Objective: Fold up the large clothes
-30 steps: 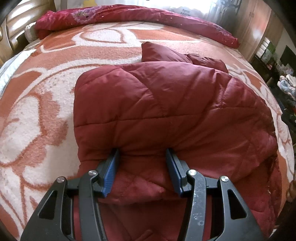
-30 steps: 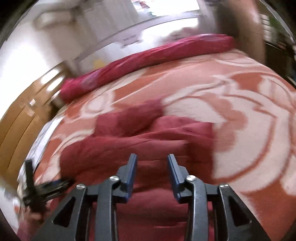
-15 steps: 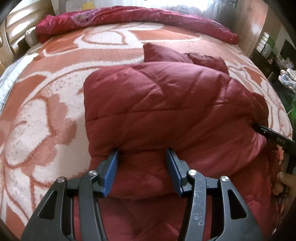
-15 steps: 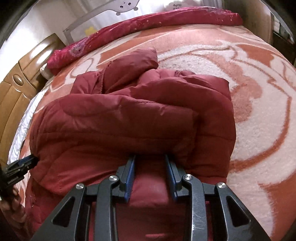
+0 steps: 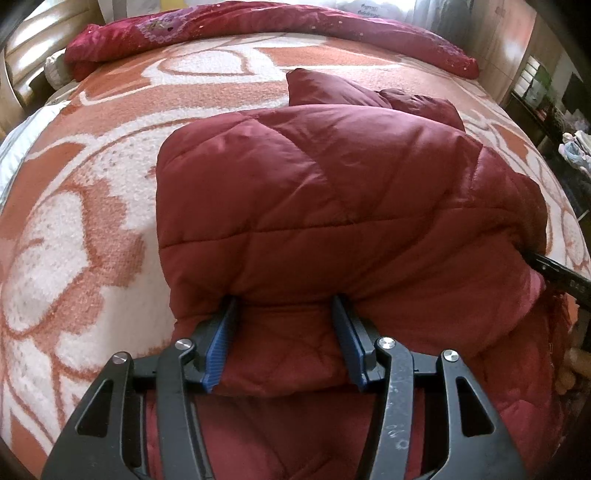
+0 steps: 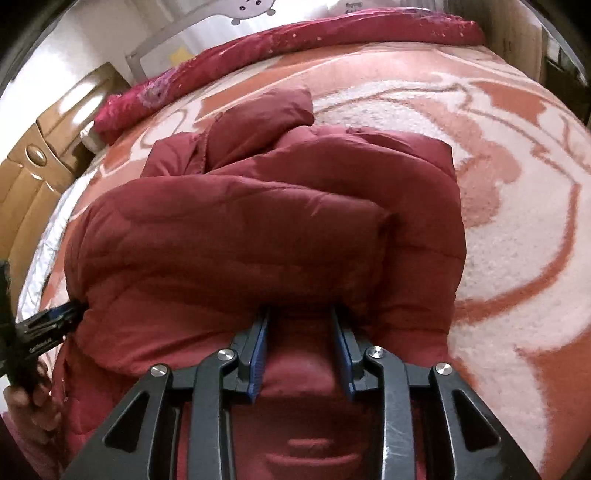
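One quilted maroon jacket, folded over on the patterned blanket

Since a second ago the right gripper has come down onto the jacket's near edge, jaws narrowing on a fold; the left gripper stays clamped on a thicker fold. One red quilt lies beyond the jacket.
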Action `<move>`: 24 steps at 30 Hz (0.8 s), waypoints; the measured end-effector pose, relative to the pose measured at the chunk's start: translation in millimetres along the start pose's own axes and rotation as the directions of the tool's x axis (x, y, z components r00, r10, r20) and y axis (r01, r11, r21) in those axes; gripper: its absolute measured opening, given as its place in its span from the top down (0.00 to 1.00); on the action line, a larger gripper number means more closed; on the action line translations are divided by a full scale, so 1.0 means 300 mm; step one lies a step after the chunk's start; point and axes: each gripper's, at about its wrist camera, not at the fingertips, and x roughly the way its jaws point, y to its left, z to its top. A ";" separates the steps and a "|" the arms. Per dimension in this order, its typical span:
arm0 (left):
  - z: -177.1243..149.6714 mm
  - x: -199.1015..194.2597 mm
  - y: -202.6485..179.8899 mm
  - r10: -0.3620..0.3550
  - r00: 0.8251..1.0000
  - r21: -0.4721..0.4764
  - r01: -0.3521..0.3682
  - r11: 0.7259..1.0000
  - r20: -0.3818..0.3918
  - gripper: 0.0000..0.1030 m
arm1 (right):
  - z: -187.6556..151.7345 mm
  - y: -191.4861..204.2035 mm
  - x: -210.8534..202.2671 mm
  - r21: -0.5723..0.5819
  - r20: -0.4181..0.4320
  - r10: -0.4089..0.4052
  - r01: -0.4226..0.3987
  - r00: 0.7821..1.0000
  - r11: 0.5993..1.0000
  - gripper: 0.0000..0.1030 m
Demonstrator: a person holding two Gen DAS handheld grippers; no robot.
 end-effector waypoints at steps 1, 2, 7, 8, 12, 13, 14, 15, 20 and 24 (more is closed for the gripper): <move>-0.002 -0.007 0.002 -0.002 1.000 -0.006 0.002 1.000 0.000 0.49 | 0.001 -0.003 -0.001 0.003 -0.001 0.001 -0.001 1.000 1.000 0.70; -0.005 -0.017 0.003 0.000 1.000 -0.010 0.000 1.000 0.000 0.49 | 0.002 0.000 -0.002 0.001 -0.002 -0.004 0.004 1.000 1.000 0.70; -0.045 -0.080 0.012 0.024 1.000 -0.016 -0.024 1.000 0.002 0.49 | 0.003 -0.007 -0.001 -0.002 -0.004 0.000 0.000 1.000 1.000 0.70; -0.058 -0.091 0.020 0.027 1.000 -0.021 -0.027 0.999 0.001 0.49 | 0.004 -0.007 0.000 -0.002 -0.005 0.001 -0.001 1.000 1.000 0.70; -0.101 -0.078 0.046 0.008 0.999 -0.034 -0.010 0.999 -0.032 0.49 | 0.005 -0.001 0.004 -0.014 -0.009 -0.011 0.011 1.000 1.000 0.69; -0.106 -0.070 0.047 0.010 0.999 -0.032 -0.012 0.999 -0.037 0.47 | 0.007 -0.001 0.004 -0.010 -0.011 -0.010 0.010 1.000 1.000 0.69; -0.110 -0.065 0.050 0.011 0.999 -0.034 -0.012 0.999 -0.041 0.47 | 0.009 -0.002 0.000 -0.004 -0.009 -0.006 0.006 1.000 1.000 0.69; -0.112 -0.069 0.052 0.011 0.999 -0.039 -0.013 0.999 -0.044 0.48 | 0.010 -0.003 -0.013 0.006 -0.001 0.006 -0.006 1.000 1.000 0.67; -0.146 -0.135 0.055 0.024 0.999 -0.025 -0.025 0.999 -0.023 0.48 | -0.016 -0.005 -0.144 0.054 0.068 0.064 -0.067 0.996 0.996 0.57; -0.197 -0.182 0.080 0.010 1.000 -0.053 -0.010 0.999 -0.012 0.48 | -0.066 0.005 -0.237 0.045 0.097 0.098 -0.102 0.991 0.994 0.54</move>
